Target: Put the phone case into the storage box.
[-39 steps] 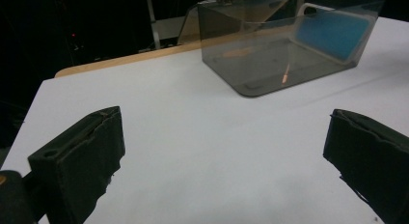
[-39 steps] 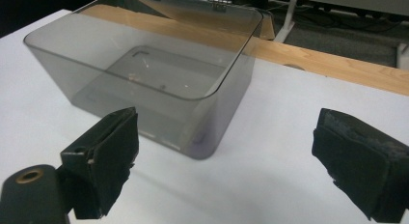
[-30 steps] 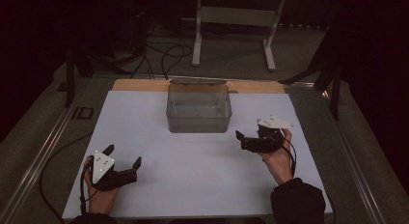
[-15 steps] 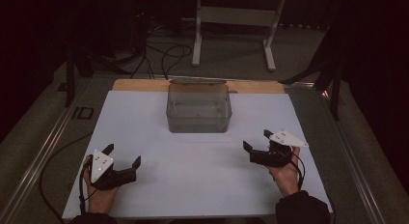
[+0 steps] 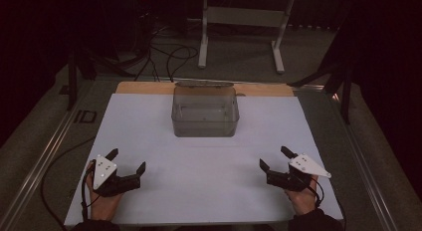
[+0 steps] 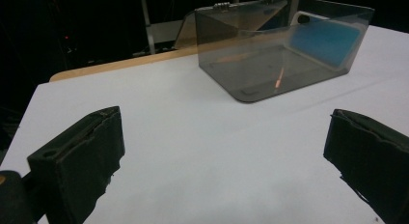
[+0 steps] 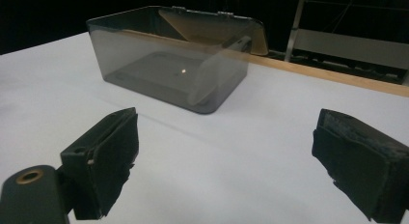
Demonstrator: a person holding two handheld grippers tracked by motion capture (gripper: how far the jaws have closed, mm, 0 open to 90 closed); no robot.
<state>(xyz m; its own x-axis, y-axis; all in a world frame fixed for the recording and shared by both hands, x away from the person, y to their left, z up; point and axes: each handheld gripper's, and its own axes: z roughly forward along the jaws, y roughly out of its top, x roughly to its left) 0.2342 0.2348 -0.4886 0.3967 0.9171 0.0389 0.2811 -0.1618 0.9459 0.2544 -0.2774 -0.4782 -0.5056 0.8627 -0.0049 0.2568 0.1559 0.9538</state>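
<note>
Smoky plastic, that's the box [image 5: 204, 111] we're watching, see-through, lid hinged back, sitting at the far middle of the white counter [image 5: 149, 121]. It looks empty from above, with only a reflection or 2 on its walls in the left gripper view [image 6: 284, 45].

We've got the left tongs [image 5: 128, 161] at the near left and the right tongs [image 5: 273, 158] at the near right, both well apart from the box. Jaws on each stand wide apart, holding nothing, and the right gripper view looks straight between them at the box [image 7: 173, 64].

Where could this go wrong? We reckon the box is light and its walls slick, so a 1-sided nudge could skid it across the sheet or off the back edge. The thin rim may slip out of a pinch that lands too shallow. And that lid hangs loose behind: a bump from either side could flop it shut on the tongs.
</note>
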